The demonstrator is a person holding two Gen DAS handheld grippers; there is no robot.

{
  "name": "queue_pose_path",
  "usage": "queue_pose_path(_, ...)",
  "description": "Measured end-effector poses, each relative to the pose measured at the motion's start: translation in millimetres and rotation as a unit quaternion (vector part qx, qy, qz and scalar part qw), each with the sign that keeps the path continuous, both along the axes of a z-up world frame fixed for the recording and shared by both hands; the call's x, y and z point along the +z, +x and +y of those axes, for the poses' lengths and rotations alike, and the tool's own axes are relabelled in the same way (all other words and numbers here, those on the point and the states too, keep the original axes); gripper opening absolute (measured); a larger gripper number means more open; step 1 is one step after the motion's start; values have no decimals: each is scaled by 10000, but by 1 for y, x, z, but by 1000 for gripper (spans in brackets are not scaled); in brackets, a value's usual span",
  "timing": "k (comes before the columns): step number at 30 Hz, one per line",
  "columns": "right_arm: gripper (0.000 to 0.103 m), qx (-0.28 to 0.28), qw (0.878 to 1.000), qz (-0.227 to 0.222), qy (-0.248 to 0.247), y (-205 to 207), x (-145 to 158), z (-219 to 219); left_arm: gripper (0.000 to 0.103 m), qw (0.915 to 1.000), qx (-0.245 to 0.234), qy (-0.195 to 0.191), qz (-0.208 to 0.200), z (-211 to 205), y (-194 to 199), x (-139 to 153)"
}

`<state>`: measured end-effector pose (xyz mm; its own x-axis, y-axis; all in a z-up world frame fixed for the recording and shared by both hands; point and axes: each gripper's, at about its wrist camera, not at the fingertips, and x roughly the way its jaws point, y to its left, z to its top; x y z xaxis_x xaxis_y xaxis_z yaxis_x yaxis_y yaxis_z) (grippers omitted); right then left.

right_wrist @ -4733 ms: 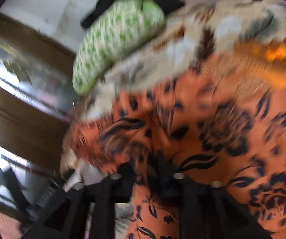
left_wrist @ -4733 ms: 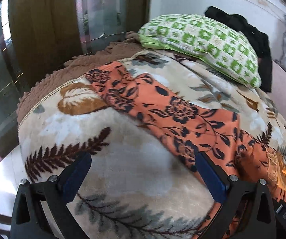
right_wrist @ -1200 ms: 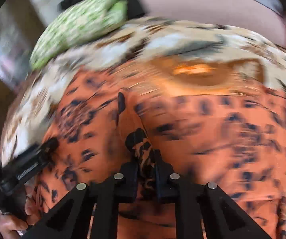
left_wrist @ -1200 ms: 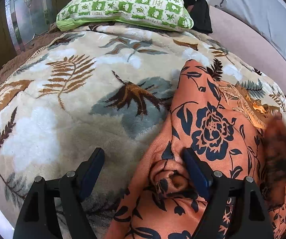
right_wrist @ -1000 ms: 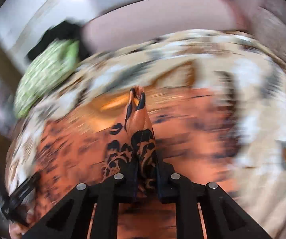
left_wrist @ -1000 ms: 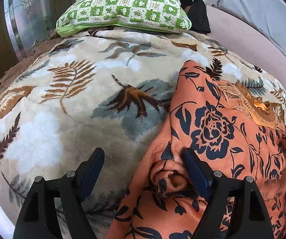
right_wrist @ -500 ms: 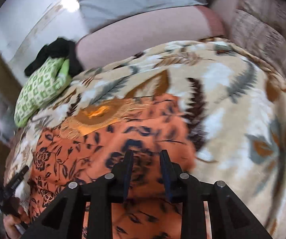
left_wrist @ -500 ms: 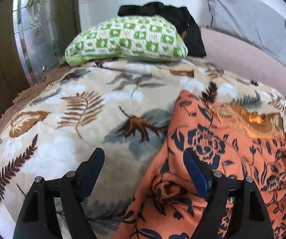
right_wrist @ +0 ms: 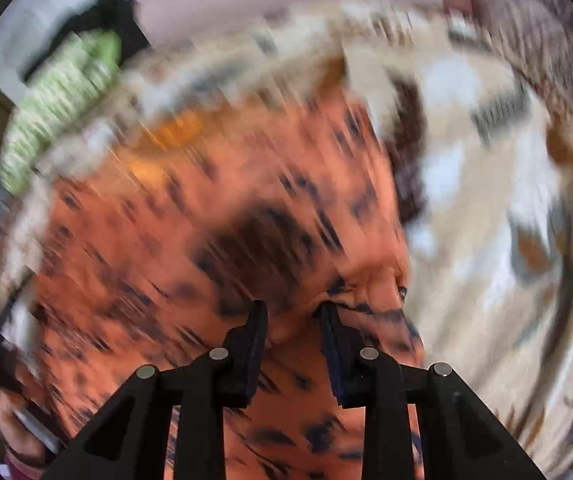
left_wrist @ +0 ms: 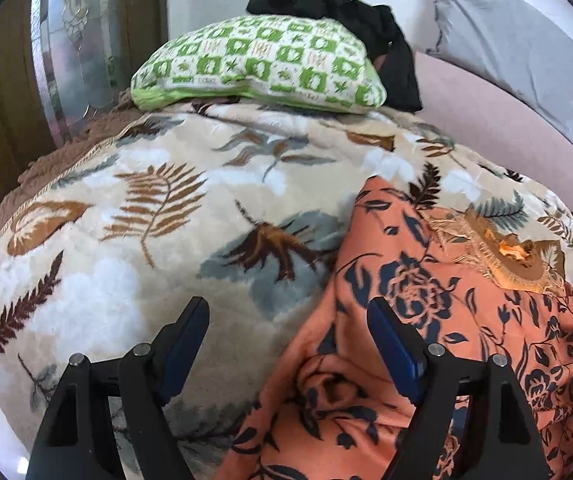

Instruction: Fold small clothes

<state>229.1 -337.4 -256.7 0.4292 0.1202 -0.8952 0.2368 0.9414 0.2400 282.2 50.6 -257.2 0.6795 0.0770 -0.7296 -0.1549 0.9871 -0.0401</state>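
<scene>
Orange floral garment (left_wrist: 426,320) sprawls across the leaf-print blanket (left_wrist: 146,240), running toward one o'clock from the wide-open left gripper (left_wrist: 286,340), while the nearer right gripper (right_wrist: 292,312), jaws parted, hovers over its bunched edge.

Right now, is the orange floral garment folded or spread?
Folded over but untidy: the orange floral garment lies doubled on the blanket, its near corner bunched.

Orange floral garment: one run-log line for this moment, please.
orange floral garment: bunched on leaf-print blanket | left gripper: open, empty | right gripper: open over garment, blurred
</scene>
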Motion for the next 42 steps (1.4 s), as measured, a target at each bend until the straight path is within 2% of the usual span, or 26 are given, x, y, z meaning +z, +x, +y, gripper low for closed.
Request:
queue_pose_path(2, 31, -152, 9977, -606, 272, 10, 14, 1, 82, 9998, -148, 83, 59, -7, 2, -3)
queue_pose_path(3, 31, -104, 9971, -654, 380, 21, 10, 3, 82, 9995, -204, 161, 154, -10, 4, -7)
queue_pose_path(4, 31, -71, 9975, -573, 411, 30, 0, 3, 82, 9990, -246, 220, 295, -13, 8, -13)
queue_pose_path(6, 31, -158, 9995, -167, 228, 48, -31, 5, 83, 9977, -286, 206, 582, -13, 14, -24)
queue_pose_path(7, 31, -202, 9993, 87, 306, 56, -50, 2, 83, 9973, -285, 143, 661, -10, 16, -28)
queue_pose_path(8, 31, -349, 9982, -107, 481, 56, -50, -3, 83, 9973, -284, 28, 675, -7, 16, -29)
queue_pose_path(11, 31, -445, 9953, -144, 845, 44, -22, -13, 83, 9978, -284, -100, 594, 0, 14, -23)
queue_pose_path(13, 31, -284, 9950, -429, 853, 27, 1, -16, 82, 9981, -284, -111, 532, 2, 10, -19)
queue_pose_path(16, 31, -38, 9929, -804, 878, -22, 30, -35, 82, 9982, -371, -180, 433, 9, -1, -12)
queue_pose_path(17, 34, -3, 9908, -928, 981, -40, 36, -43, 82, 9982, -399, -183, 411, 12, -6, -10)
queue_pose_path(20, 80, -97, 9829, -1230, 1365, -104, 52, -61, 82, 9977, -490, -296, 363, 27, -29, -1)
queue_pose_path(21, 81, -171, 9802, -1336, 1452, -108, 45, -60, 82, 9974, -512, -378, 349, 32, -39, 4)
queue_pose_path(22, 81, -230, 9760, -1473, 1585, -134, 52, -66, 82, 9970, -521, -441, 352, 37, -49, 8)
queue_pose_path(23, 80, -255, 9752, -1458, 1648, -138, 50, -63, 82, 9967, -535, -503, 352, 42, -60, 11)
queue_pose_path(25, 80, -253, 9774, -1189, 1731, -164, 44, -59, 82, 9957, -568, -618, 402, 48, -81, 12)
queue_pose_path(28, 80, -118, 9849, -631, 1607, -188, 33, -49, 82, 9911, -704, -747, 844, 56, -122, 1)
queue_pose_path(32, 80, 16, 9905, -74, 1371, -213, 15, -39, 82, 9787, -648, -1323, 1427, 71, -163, -20)
queue_pose_path(35, 80, -2, 9864, 201, 1630, -220, -2, -42, 82, 9773, -509, -1334, 1564, 76, -176, -27)
queue_pose_path(38, 81, -134, 9843, 443, 1704, -221, -15, -38, 82, 9751, -649, -1313, 1667, 72, -180, -31)
queue_pose_path(40, 80, -214, 9829, 551, 1742, -221, -24, -37, 81, 9717, -661, -1278, 1873, 71, -182, -41)
queue_pose_path(42, 80, -224, 9827, 661, 1717, -226, -28, -37, 76, 9646, -619, -1411, 2141, 73, -186, -56)
